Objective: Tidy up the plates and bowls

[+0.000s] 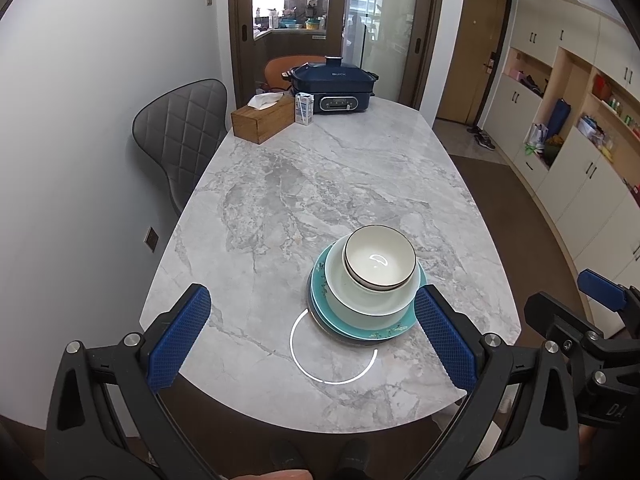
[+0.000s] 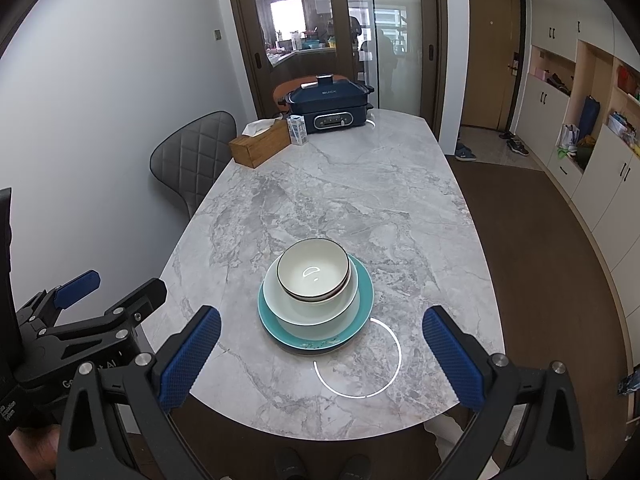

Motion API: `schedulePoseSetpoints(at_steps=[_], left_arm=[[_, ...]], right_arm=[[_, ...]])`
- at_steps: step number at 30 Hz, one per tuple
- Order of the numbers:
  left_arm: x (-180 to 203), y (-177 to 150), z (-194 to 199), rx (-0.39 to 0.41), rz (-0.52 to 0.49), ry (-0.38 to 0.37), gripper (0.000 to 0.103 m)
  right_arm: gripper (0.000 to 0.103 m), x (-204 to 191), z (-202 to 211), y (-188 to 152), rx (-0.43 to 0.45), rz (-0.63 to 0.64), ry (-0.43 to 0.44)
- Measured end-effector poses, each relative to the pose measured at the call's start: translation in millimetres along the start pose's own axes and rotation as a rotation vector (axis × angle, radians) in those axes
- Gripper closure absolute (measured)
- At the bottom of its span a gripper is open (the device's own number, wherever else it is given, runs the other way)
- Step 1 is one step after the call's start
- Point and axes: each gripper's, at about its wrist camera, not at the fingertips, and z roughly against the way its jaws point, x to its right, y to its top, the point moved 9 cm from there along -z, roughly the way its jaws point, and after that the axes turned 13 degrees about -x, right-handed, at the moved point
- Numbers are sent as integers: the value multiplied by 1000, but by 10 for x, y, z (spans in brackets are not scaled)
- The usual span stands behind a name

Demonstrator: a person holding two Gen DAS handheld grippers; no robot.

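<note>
Marble table (image 2: 360, 200); round glossy bowls (image 2: 314, 270) nested on teal plate (image 2: 316, 340).

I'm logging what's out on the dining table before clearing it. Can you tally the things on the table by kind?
Bowls: 2, a dark-rimmed white bowl nested in a larger pale bowl
Plates: 2, a teal plate on a dark plate that barely shows
Electric cooker: 1
Tissue box: 1
Small carton: 1
Total: 7
</note>
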Motion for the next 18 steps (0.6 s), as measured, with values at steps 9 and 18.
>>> schedulePoseSetpoints(at_steps=[9, 18], left_arm=[[-43, 6, -32, 9, 6, 12, 0], [-76, 10, -30, 17, 0, 20, 0]], right_arm=[[0, -5, -64, -58, -7, -1, 7], [0, 1, -83, -57, -10, 0, 8]])
